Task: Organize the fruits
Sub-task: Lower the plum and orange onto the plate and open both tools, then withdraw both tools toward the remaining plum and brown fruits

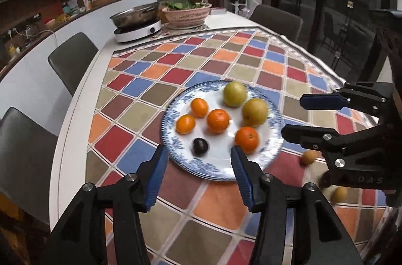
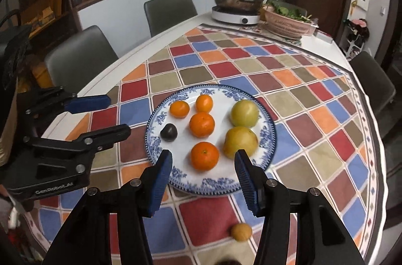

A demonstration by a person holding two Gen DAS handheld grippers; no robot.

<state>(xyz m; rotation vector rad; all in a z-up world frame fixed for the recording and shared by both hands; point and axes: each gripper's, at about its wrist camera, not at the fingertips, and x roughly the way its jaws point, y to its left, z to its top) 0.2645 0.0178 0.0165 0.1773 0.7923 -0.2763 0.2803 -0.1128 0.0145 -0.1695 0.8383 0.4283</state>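
A blue-rimmed white plate (image 1: 272,137) (image 2: 155,122) on the checked tablecloth holds several oranges (image 1: 218,120) (image 2: 204,156), two yellow-green pears (image 1: 255,112) (image 2: 240,142) and a dark plum (image 1: 200,146) (image 2: 169,131). My left gripper (image 1: 198,176) is open and empty over the plate's near rim; it also shows in the right wrist view (image 2: 114,114). My right gripper (image 2: 203,179) is open and empty at the plate's near edge; it also shows in the left wrist view (image 1: 299,114). Small tan fruits (image 1: 308,157) (image 2: 241,231) lie on the cloth off the plate.
A metal pot on an induction cooker (image 1: 137,25) (image 2: 236,9) and a pink basket of greens (image 1: 187,12) (image 2: 289,21) stand at the table's far end. Grey chairs (image 1: 72,61) (image 2: 80,56) line the table. Another tan fruit (image 1: 339,194) lies near the right gripper.
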